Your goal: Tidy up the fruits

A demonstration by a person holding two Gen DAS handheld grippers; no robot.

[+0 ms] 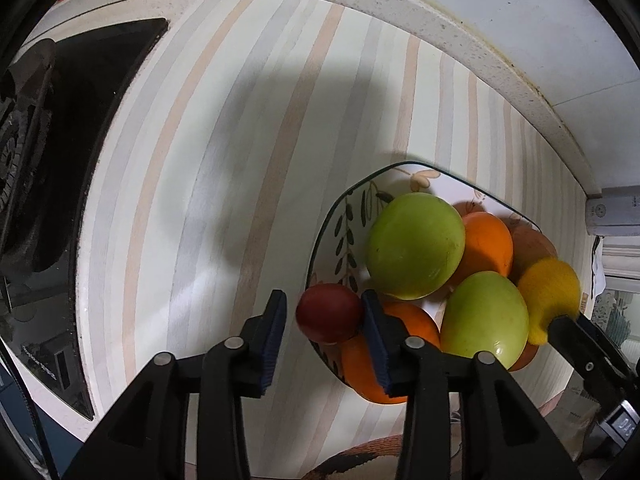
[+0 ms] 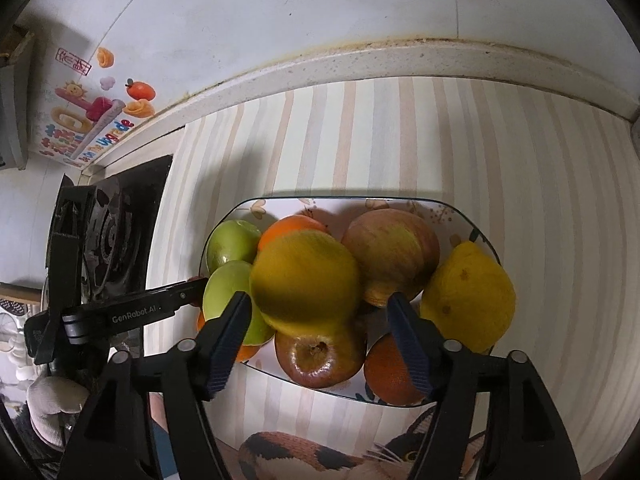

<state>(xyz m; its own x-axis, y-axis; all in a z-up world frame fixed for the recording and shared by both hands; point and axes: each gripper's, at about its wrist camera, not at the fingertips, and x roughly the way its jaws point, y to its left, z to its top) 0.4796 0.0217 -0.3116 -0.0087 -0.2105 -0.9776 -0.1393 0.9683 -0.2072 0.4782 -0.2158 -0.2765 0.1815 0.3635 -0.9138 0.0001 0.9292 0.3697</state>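
A patterned plate [image 2: 472, 222] on the striped counter holds two green apples [image 2: 230, 242], oranges [image 2: 390, 372], red apples [image 2: 320, 356], a reddish apple [image 2: 390, 254] and a yellow lemon [image 2: 468, 300]. My right gripper [image 2: 320, 304] is open just above the plate; a blurred yellow-green fruit [image 2: 306, 280] sits between its fingers, apart from the right pad. My left gripper [image 1: 324, 312] is open at the plate's left edge [image 1: 340, 208], with a small dark red fruit [image 1: 328, 318] between its pads; contact is unclear. The right gripper's finger [image 1: 576, 332] shows by a yellow fruit [image 1: 550, 292].
A black gas stove [image 1: 48, 184] lies left of the striped counter [image 1: 240, 160]. A speckled ledge [image 2: 360, 64] and white wall run behind. A cat-pattern mat [image 2: 320, 456] lies at the counter's near edge. Stickers [image 2: 88, 120] are on the wall at left.
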